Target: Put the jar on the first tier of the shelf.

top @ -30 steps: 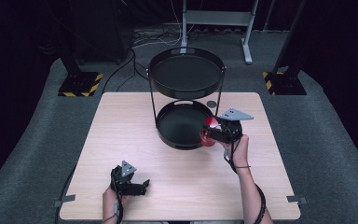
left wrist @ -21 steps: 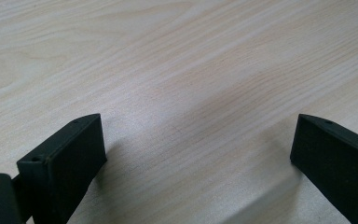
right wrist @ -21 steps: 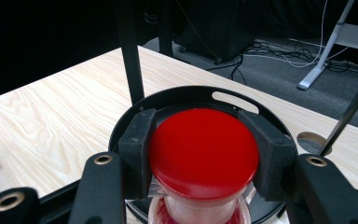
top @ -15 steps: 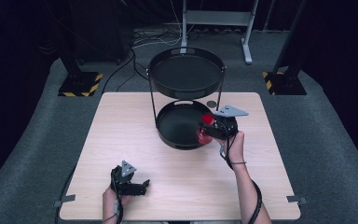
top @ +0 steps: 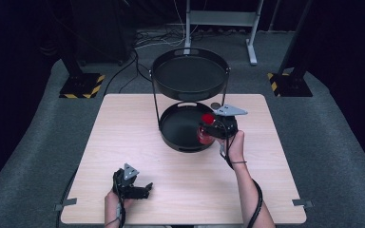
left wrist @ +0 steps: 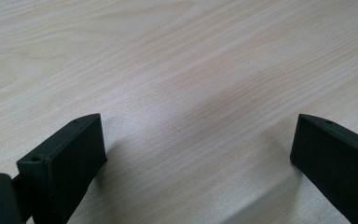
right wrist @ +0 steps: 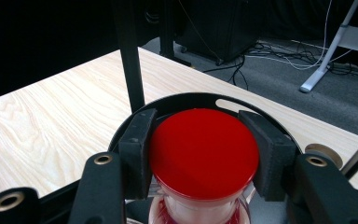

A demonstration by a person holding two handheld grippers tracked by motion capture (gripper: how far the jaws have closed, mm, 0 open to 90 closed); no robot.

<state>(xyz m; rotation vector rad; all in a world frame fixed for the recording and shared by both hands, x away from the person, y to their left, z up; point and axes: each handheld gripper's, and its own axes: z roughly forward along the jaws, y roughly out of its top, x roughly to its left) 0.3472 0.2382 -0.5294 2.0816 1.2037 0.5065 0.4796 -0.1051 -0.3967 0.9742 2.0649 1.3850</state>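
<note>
At the near edge of a pale wooden table (top: 123,137), a person's left hand (top: 111,202) rests a black left gripper (top: 142,189) low on the wood, its two jaws spread wide apart with nothing between them; the left gripper view shows bare wood grain in the gap. Farther along on the right side, the person's right hand (top: 235,142) holds the right gripper (top: 204,129) up at the right rim of the lower tray (top: 171,137) of a black two-tier stand (top: 190,76). That gripper is pinching a jar (top: 204,135) with a round red lid (right wrist: 204,151), one jaw pressed against each side of the lid, as the right gripper view shows. The jar hangs over the right part of the lower tray; whether its base touches the tray cannot be told. A small round brownish object (top: 216,105) lies on the table just behind the stand. Beyond the table, grey carpet (top: 43,142) runs back to cables (top: 159,40), a white metal frame (top: 221,19) and two dark posts on yellow-and-black striped bases (top: 81,85).
</note>
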